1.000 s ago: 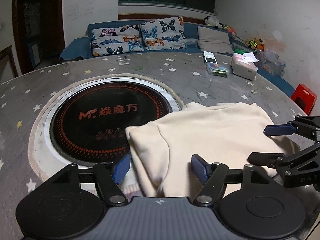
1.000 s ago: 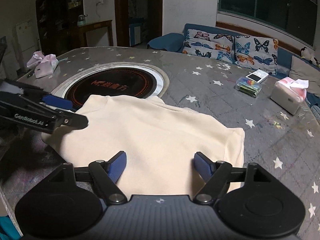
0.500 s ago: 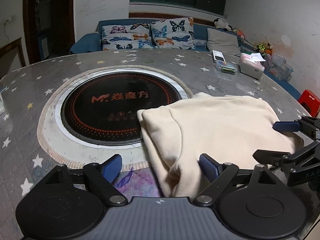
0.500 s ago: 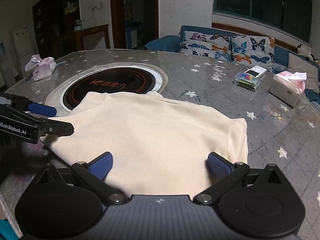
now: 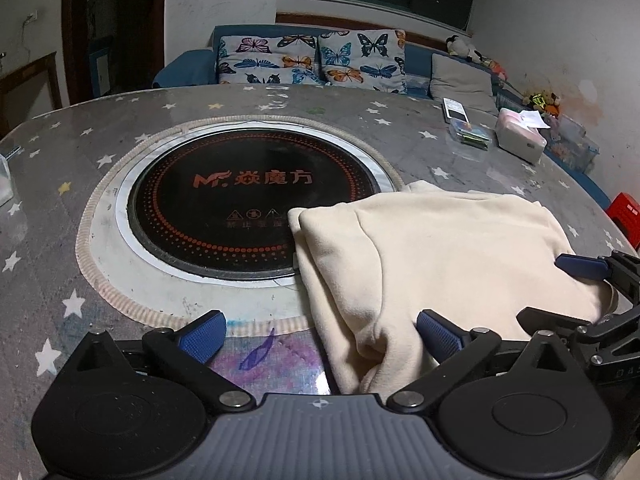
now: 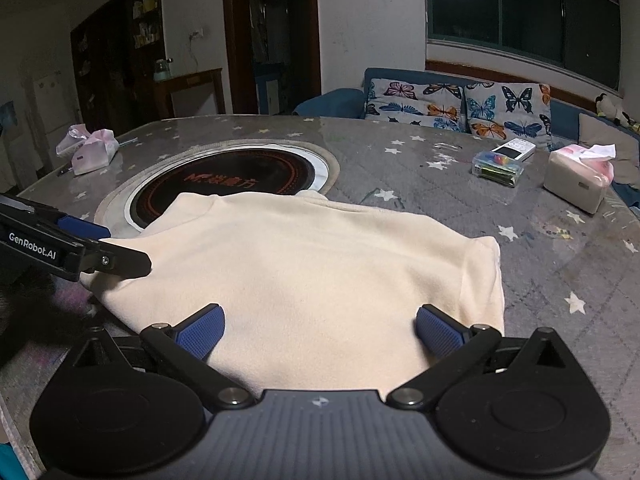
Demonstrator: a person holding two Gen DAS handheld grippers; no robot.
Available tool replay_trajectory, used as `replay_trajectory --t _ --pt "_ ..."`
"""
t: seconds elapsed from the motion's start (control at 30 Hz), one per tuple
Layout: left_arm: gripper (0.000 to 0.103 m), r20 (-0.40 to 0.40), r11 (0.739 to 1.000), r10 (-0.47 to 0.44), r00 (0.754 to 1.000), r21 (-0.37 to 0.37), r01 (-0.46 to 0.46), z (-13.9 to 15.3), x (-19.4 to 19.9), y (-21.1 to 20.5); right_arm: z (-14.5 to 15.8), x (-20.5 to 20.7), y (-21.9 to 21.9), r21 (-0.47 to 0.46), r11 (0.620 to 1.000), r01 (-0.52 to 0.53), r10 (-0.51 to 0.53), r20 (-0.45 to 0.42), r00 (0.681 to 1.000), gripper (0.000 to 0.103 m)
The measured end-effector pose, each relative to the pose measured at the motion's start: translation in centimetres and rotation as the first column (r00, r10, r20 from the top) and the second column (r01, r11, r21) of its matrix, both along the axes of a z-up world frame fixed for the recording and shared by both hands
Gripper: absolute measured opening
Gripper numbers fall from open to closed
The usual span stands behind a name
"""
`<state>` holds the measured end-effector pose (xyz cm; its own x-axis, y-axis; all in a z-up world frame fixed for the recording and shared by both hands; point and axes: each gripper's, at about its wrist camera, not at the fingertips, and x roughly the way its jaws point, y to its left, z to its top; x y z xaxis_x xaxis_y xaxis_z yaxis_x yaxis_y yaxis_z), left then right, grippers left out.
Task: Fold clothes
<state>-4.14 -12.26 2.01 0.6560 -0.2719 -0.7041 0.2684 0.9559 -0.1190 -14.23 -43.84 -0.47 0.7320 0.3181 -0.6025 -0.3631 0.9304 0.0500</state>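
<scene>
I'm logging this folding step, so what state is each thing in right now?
cream garment: folded, lying flat on the table, one corner over the cooktop.
left gripper: open, holding nothing.
right gripper: open, holding nothing.
induction cooktop: partly covered by the garment.
tissue box: tissue sticking out.

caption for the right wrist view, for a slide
Right gripper open over the folded cream garment on the star-print table, left gripper alongside.

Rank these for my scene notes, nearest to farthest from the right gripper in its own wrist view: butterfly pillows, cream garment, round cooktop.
From the right gripper:
1. Cream garment, directly ahead between its open fingers.
2. Round cooktop, beyond the garment, ahead-left.
3. Butterfly pillows, on the sofa past the table.
</scene>
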Motion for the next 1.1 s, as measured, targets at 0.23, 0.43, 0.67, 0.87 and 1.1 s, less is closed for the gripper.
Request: replay_trajectory --t 0.23,0.43,0.67,0.87,1.1 --pt "0.103 -0.003 1.000 0.014 1.000 0.004 -0.014 -0.1 0.1 -0.2 -0.1 -0.1 0.1 0.001 1.000 0.000 0.000 0.006 1.000 0.103" --pt "0.103 0.009 1.000 0.027 1.000 0.015 -0.028 -0.2 0.0 -0.5 0.1 0.1 0.2 0.000 1.000 0.000 0.000 -0.007 1.000 0.103" --pt "0.103 -0.015 1.000 0.024 1.000 0.010 -0.024 0.2 0.3 -0.4 1.8 1.2 0.5 0.020 1.000 -0.008 0.009 -0.054 0.999 0.103" --pt "0.103 -0.020 1.000 0.018 1.000 -0.003 -0.018 0.7 0.4 0.1 1.9 3.3 1.1 0.029 0.999 -0.017 0.019 -0.078 0.997 0.103" --pt "0.103 -0.013 0.999 0.024 1.000 -0.023 -0.025 1.1 0.6 1.1 1.2 6.0 1.7 0.022 1.000 -0.019 0.021 -0.113 0.993 0.103"
